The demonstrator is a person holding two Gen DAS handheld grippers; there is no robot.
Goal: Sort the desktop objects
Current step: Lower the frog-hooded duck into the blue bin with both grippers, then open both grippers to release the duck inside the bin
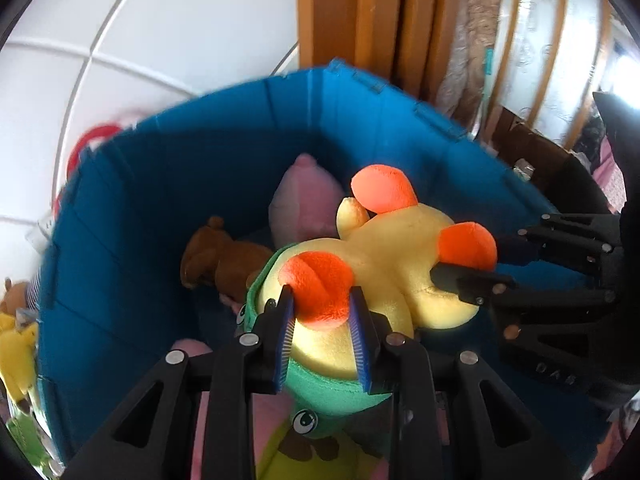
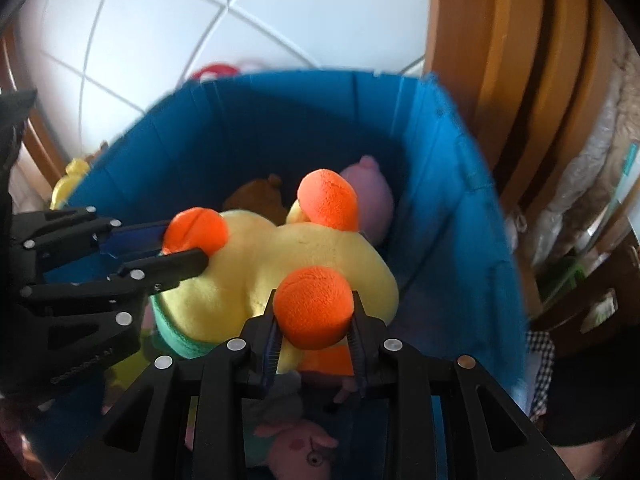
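White floor tiles [image 1: 168, 20] with thin grey joints fill the upper left of both wrist views, and an orange-brown wooden door frame [image 1: 360, 12] rises at the upper middle of the left wrist view, upper right in the other. A blue fabric bin [image 1: 140, 200] takes up the centre of each frame, its walls folded in panels.

Over the bin's open mouth hangs a yellow plush duck [image 1: 384, 256] with a green band around its body and orange felt parts. The left hand-held gripper [image 1: 322, 320] is closed to a narrow gap on one orange part at the lower centre of its view; the right hand-held gripper [image 2: 314, 332] is likewise clamped on another orange part, so the duck is held between the two.

Deeper in the bin lie a brown plush bear [image 1: 216, 256] and a pink plush toy [image 1: 304, 200], toward the far wall. More soft toys lie blurred at the bottom.
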